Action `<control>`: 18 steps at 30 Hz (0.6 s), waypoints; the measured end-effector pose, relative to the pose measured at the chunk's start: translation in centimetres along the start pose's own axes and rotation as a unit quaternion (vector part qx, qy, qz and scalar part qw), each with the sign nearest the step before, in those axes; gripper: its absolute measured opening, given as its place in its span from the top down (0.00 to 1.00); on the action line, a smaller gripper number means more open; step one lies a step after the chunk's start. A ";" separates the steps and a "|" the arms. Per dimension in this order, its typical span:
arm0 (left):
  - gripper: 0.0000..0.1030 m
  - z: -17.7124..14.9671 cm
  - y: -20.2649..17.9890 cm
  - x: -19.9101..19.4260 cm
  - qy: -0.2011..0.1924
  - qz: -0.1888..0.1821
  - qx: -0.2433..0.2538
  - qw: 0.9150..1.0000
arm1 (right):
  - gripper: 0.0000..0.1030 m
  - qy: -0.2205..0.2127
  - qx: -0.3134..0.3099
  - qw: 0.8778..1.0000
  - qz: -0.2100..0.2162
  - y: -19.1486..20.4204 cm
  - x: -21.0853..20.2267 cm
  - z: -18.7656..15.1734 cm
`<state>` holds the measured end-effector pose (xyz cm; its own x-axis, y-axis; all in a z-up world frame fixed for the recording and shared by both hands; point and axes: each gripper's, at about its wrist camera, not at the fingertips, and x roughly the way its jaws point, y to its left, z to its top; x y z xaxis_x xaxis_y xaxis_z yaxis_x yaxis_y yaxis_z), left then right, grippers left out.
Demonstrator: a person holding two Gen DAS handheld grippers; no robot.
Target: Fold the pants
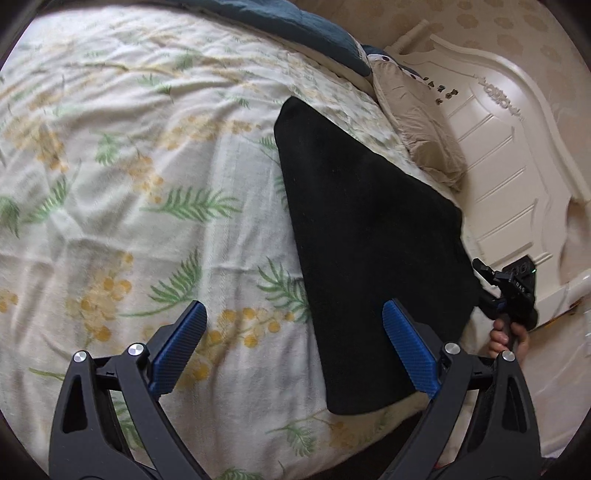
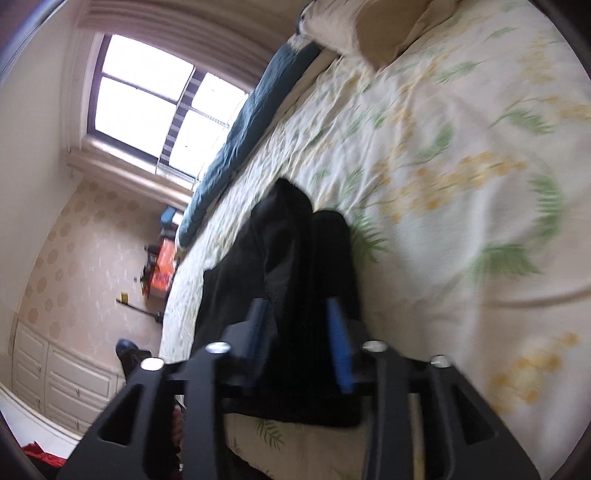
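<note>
Black pants (image 1: 369, 240) lie folded into a long flat strip on the floral bedsheet (image 1: 129, 184). My left gripper (image 1: 295, 332) hovers open and wide over the strip's near end. Its right pad (image 1: 410, 350) is above the black cloth and its left pad (image 1: 184, 343) is above bare sheet. At the strip's right edge, a hand (image 1: 506, 339) holds the other gripper's handle. In the right wrist view the pants (image 2: 288, 236) run away from me in two dark folds. My right gripper (image 2: 300, 332) stands partly open, its blue pads apart, with black cloth lying between them.
A beige pillow (image 1: 417, 122) and a white carved headboard (image 1: 498, 147) lie beyond the pants. A teal blanket (image 1: 295, 29) runs along the bed's far side. Beside the bed are a window (image 2: 147, 96), white cabinets (image 2: 66, 376) and an orange object (image 2: 164, 269).
</note>
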<state>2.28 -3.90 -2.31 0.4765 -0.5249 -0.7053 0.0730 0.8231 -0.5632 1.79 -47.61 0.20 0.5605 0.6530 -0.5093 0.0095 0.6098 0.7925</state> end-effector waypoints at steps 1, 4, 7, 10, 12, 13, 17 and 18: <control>0.07 0.0 0.1 0.0 0.004 -0.014 -0.005 1.000 | 0.45 -0.006 0.004 1.000 -0.002 -0.2 -0.8 -0.1; 0.07 0.0 0.1 0.1 0.016 -0.072 -0.018 0.997 | 0.42 -0.002 0.017 1.000 0.015 -0.6 -1.6 -0.6; 0.07 0.0 -0.3 1.1 0.036 -0.116 -0.028 0.992 | 0.40 0.008 0.024 1.000 0.018 -1.0 -1.3 -1.3; 0.07 -0.2 -0.6 2.4 0.058 -0.133 -0.038 0.989 | 0.40 0.024 0.029 0.999 0.013 -1.2 -0.2 -1.9; 0.07 -0.2 -0.9 3.1 0.063 -0.137 -0.038 0.988 | 0.40 0.030 0.031 0.999 0.020 -1.1 0.6 -2.1; 0.07 -0.1 -1.0 3.3 0.062 -0.141 -0.039 0.987 | 0.38 0.034 0.032 0.999 0.024 -1.1 0.9 -2.1; 0.07 0.3 -1.1 4.4 0.062 -0.165 -0.062 0.982 | 0.32 0.042 0.028 0.998 0.023 -0.5 2.2 -1.8; 0.07 0.3 -1.2 4.5 0.061 -0.169 -0.064 0.982 | 0.31 0.045 0.027 0.998 0.024 -0.3 2.4 -2.0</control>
<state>4.60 -7.17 -4.68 0.3341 -0.7921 -0.5108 0.0950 0.5675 -0.8179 1.49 -45.31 -1.90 0.4853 0.7200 -0.4961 0.0302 0.5532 0.8325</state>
